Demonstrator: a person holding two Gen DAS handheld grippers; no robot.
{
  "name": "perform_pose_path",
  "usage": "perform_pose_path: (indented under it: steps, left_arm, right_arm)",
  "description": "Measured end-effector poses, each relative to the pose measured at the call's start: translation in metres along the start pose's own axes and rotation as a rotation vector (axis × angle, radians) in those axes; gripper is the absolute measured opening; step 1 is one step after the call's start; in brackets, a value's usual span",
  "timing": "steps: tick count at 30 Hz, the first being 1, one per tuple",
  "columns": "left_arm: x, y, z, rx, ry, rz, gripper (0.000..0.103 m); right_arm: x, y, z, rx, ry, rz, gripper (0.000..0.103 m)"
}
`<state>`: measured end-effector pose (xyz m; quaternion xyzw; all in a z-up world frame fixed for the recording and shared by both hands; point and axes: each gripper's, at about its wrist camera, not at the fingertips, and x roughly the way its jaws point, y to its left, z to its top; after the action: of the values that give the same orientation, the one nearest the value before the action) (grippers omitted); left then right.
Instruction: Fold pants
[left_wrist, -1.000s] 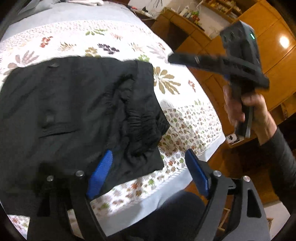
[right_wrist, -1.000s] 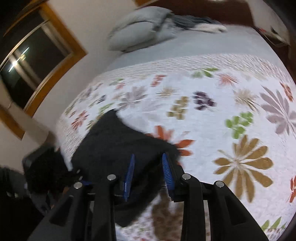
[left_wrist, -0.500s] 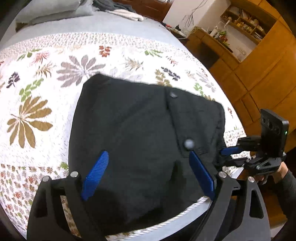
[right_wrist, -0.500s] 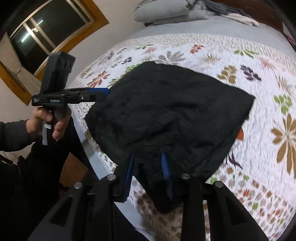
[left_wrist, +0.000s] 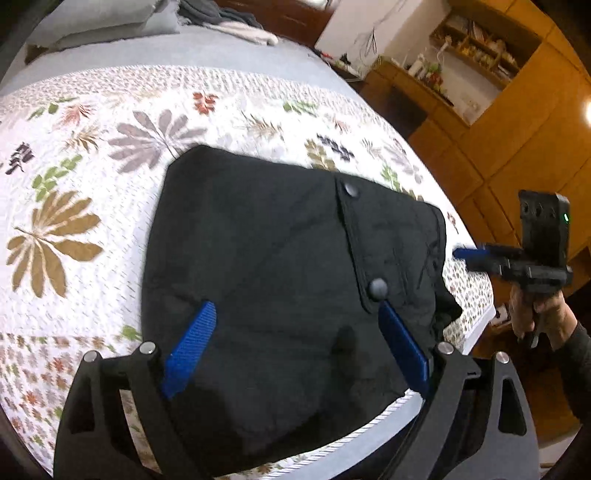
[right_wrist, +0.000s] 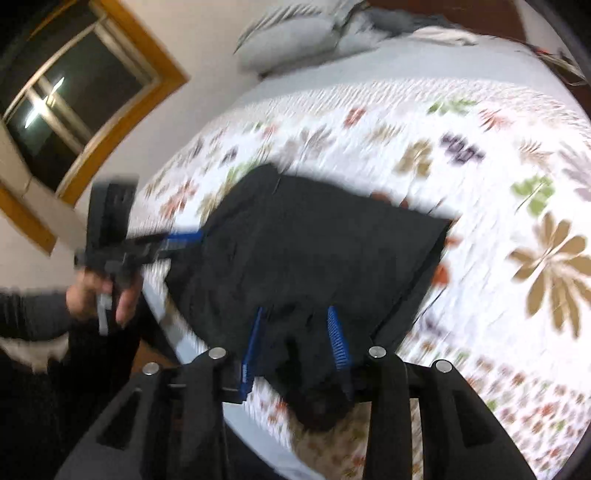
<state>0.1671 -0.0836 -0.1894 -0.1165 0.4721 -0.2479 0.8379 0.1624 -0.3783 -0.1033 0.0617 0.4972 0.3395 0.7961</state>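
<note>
The black pants (left_wrist: 266, 258) lie folded in a rough square on the floral quilt (left_wrist: 74, 229), close to the bed's near edge. My left gripper (left_wrist: 295, 306) hovers over their near part, blue pads wide open and holding nothing. In the right wrist view, which is blurred, the pants (right_wrist: 325, 251) fill the middle and my right gripper (right_wrist: 295, 312) hangs over their near corner. Its jaws are opening, and cloth lies under the gap without being pinched. From the left, the right gripper (left_wrist: 467, 253) shows just off the pants' right edge. The left gripper (right_wrist: 183, 238) sits at their far-left edge.
Grey pillows (left_wrist: 110, 22) and loose clothes (left_wrist: 236, 27) lie at the head of the bed. Wooden cabinets (left_wrist: 517, 122) and a cluttered shelf stand to the right. A window (right_wrist: 74, 96) is on the left wall. The bed's edge (left_wrist: 476, 328) runs just beside the pants.
The right gripper came down from high above to the pants' right edge, and its jaws have widened. The left gripper swung over the folded pants and opened further. The pants now lie flat.
</note>
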Motion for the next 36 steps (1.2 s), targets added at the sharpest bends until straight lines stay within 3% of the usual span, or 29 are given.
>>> perform_pose_path:
  steps: [4, 12, 14, 15, 17, 22, 26, 30, 36]
  left_arm:
    - [0.002, 0.011, 0.001, -0.036, 0.02, -0.015, 0.09]
    - [0.008, 0.009, 0.001, 0.002, 0.028, -0.032, 0.091]
    - [0.004, 0.005, 0.005, 0.018, 0.036, 0.007, 0.091]
    - [0.0, 0.002, 0.007, 0.044, 0.031, 0.038, 0.091]
    - [-0.009, -0.004, 0.013, 0.098, 0.019, 0.081, 0.091]
    - [-0.027, -0.003, 0.026, 0.142, -0.006, 0.13, 0.091]
    - [-0.032, 0.003, 0.033, 0.164, -0.008, 0.154, 0.091]
    - [-0.023, 0.02, 0.037, 0.165, 0.011, 0.148, 0.091]
    - [0.007, 0.055, 0.037, 0.095, 0.099, 0.127, 0.091]
  right_arm:
    - [0.007, -0.026, 0.025, 0.096, -0.042, -0.016, 0.038]
    - [0.049, -0.055, 0.023, 0.175, 0.054, -0.041, 0.036]
    - [0.049, -0.058, 0.023, 0.201, 0.047, -0.03, 0.036]
    - [0.046, -0.057, 0.023, 0.21, 0.04, -0.026, 0.039]
    - [0.035, -0.054, 0.021, 0.228, 0.005, -0.022, 0.058]
    - [0.017, -0.054, 0.009, 0.293, -0.03, -0.058, 0.084]
    - [0.012, -0.068, -0.007, 0.408, -0.047, -0.062, 0.09]
    - [0.024, -0.086, -0.018, 0.527, -0.031, 0.023, 0.093]
    - [0.06, -0.094, -0.019, 0.576, 0.044, 0.049, 0.096]
